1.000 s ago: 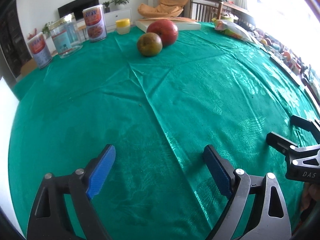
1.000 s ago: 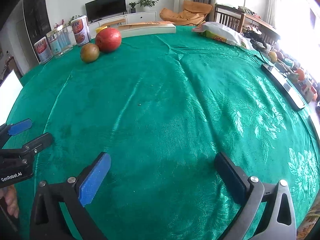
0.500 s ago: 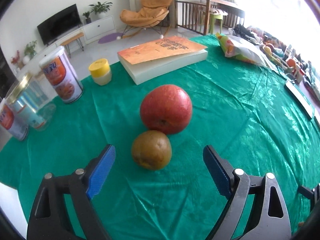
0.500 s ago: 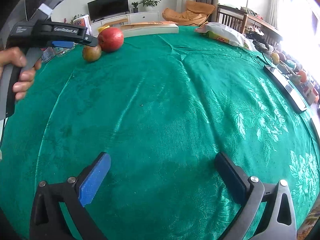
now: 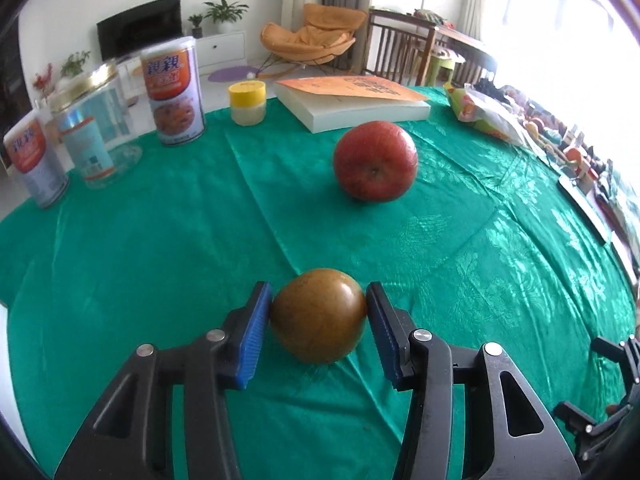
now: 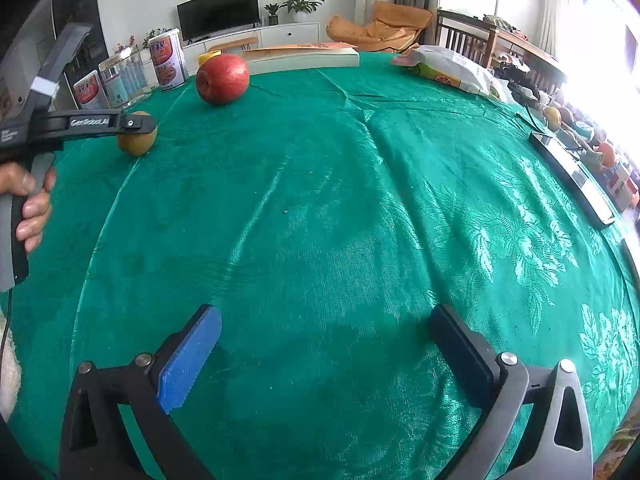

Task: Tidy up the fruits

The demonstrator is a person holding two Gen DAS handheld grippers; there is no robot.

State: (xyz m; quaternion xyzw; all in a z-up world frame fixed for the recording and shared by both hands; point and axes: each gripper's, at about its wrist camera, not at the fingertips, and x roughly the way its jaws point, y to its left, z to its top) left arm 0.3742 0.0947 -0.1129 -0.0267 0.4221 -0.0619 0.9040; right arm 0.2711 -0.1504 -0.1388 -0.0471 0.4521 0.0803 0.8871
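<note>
A brown round fruit [image 5: 316, 320] rests on the green tablecloth [image 5: 160, 240], and the blue pads of my left gripper [image 5: 319, 296] touch it on both sides while the jaws are closing. Beyond it and a little to the right lies a red apple [image 5: 375, 166], apart from it. The right wrist view shows the same brown fruit [image 6: 138, 142] under the left gripper [image 6: 136, 124], which a hand [image 6: 32, 200] holds, with the red apple [image 6: 222, 78] farther back. My right gripper [image 6: 326, 320] stands open over bare cloth near the front.
Along the far left edge stand two printed cans [image 5: 173, 92], a glass jar [image 5: 96, 128] and a small yellow-lidded pot [image 5: 247, 102]. A thick book [image 5: 352, 104] lies behind the apple, a snack bag [image 5: 488, 112] to its right. A flat dark device [image 6: 572, 176] lies at the right edge.
My left gripper moved across the table to the brown fruit and its jaws closed from wide open onto it. The right gripper kept still.
</note>
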